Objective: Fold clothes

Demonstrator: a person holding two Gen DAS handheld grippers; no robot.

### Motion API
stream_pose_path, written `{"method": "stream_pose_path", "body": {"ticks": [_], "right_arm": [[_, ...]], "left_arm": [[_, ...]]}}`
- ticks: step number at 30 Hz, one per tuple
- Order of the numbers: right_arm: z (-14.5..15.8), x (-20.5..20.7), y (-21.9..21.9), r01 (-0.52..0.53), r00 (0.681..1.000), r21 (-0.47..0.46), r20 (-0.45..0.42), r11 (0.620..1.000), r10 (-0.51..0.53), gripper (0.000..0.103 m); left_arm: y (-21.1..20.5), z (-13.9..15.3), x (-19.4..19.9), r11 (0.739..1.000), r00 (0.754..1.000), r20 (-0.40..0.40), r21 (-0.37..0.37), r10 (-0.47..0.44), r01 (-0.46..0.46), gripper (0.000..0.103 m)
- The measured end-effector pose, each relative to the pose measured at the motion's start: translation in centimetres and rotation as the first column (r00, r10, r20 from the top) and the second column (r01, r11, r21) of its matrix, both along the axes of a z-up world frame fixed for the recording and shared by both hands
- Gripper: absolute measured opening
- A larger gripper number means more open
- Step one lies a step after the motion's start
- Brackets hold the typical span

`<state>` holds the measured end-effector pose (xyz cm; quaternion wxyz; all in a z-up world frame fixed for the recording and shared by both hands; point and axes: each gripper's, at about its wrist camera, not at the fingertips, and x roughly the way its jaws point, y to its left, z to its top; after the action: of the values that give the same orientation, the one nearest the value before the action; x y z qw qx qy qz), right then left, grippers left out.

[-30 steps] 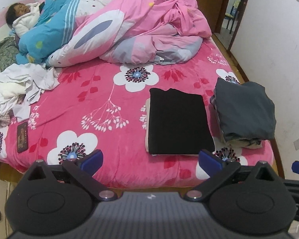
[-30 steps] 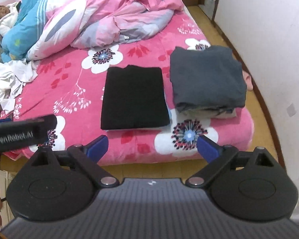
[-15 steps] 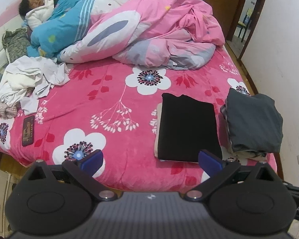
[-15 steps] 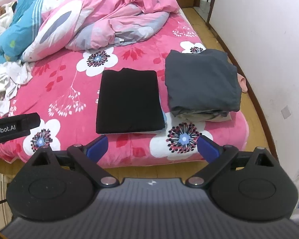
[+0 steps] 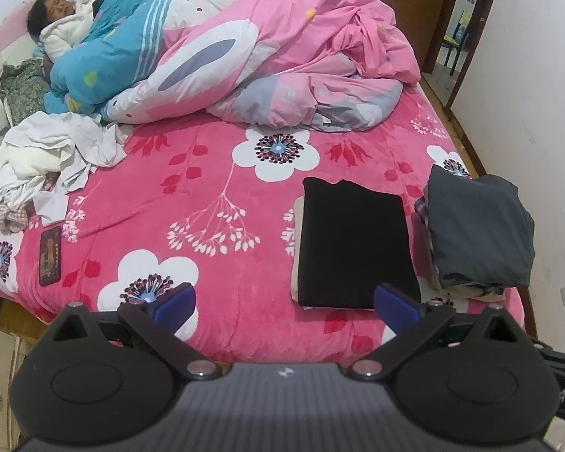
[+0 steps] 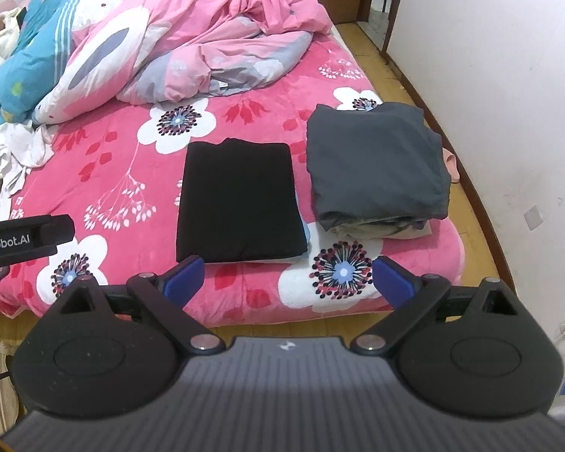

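Nearest, the left gripper (image 5: 284, 303) and right gripper (image 6: 288, 280) both hung short of the bed's foot edge, jaws spread wide and holding nothing. Just beyond lay the folded black garment (image 6: 239, 201), flat on the pink floral blanket (image 5: 214, 188), with the grey folded stack (image 6: 376, 165) just beside it toward the wall. Farther left sat the crumpled white clothes pile (image 5: 41, 158), probably the next work: soft, light, limp cloth that would sag, best pinched at a hem or corner with each gripper. A phone (image 5: 50, 256) lay near that pile, and behind it the heaped pink duvet (image 5: 282, 64) and a sleeping person (image 5: 60, 22) crowded the far side.
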<state>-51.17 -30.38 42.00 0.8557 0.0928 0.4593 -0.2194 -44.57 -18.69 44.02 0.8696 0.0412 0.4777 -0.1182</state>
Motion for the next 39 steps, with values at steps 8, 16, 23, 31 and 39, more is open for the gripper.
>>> {"method": "stream_pose_path", "body": {"ticks": [8, 16, 23, 31, 39], "right_arm": [[-0.36, 0.4, 0.26, -0.001, 1.0, -0.006, -0.018, 1.0, 0.001, 0.096], [-0.43, 0.46, 0.76, 0.003, 1.0, -0.007, -0.023, 1.0, -0.003, 0.096], [-0.42, 0.7, 0.75, -0.003, 1.0, -0.013, -0.028, 1.0, 0.003, 0.096], [-0.49, 0.89, 0.65, -0.005, 0.999, -0.015, -0.032, 1.0, 0.005, 0.096], [-0.65, 0.97, 0.6, -0.006, 0.999, -0.014, -0.036, 1.0, 0.006, 0.096]], "left_arm": [[0.2, -0.48, 0.26, 1.0, 1.0, -0.015, 0.0, -0.003, 0.003, 0.102], [0.52, -0.8, 0.53, 1.0, 1.0, -0.025, -0.005, 0.004, -0.005, 0.102], [0.57, -0.92, 0.75, 1.0, 1.0, -0.03, -0.007, 0.008, -0.008, 0.102], [-0.06, -0.86, 0.87, 1.0, 0.999, -0.03, -0.003, 0.02, -0.02, 0.102], [0.13, -1.08, 0.96, 1.0, 0.999, -0.033, 0.0, 0.021, -0.021, 0.102]]}}
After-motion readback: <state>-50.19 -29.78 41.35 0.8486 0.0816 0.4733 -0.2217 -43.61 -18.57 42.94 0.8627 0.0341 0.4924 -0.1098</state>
